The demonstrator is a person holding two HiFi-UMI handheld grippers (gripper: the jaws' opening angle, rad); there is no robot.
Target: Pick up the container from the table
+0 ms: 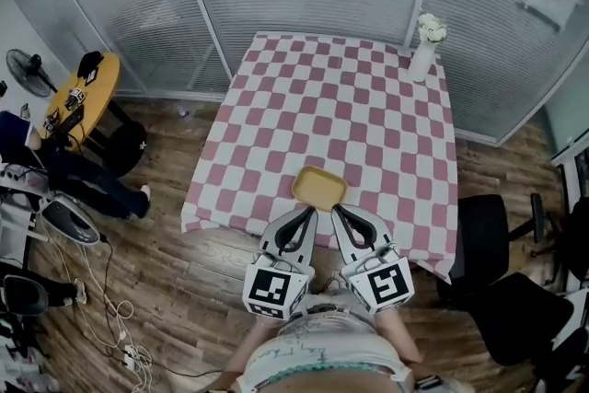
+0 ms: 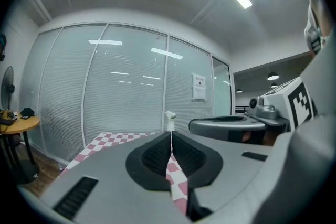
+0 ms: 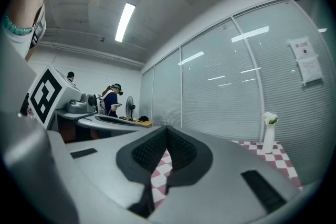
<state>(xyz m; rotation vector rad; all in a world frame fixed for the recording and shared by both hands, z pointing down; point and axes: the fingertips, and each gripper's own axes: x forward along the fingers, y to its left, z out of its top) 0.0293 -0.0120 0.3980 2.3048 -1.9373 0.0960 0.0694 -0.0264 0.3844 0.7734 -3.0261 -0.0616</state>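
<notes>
A shallow yellow container [image 1: 319, 187] lies on the pink-and-white checked tablecloth [image 1: 340, 106], close to the table's near edge. My left gripper [image 1: 310, 210] and right gripper [image 1: 336, 209] hover side by side just short of the container's near rim, not touching it. Both are shut with nothing between the jaws: the left gripper [image 2: 171, 135] and the right gripper [image 3: 167, 128] each show their pads pressed together. The container is hidden in both gripper views, which look level over the table.
A white vase of flowers [image 1: 424, 49] stands at the far right corner of the table. Black office chairs [image 1: 488, 244] sit to the right. A round yellow side table [image 1: 87, 87], a fan [image 1: 28, 71] and floor cables [image 1: 110, 308] are at left. Glass partitions close the back.
</notes>
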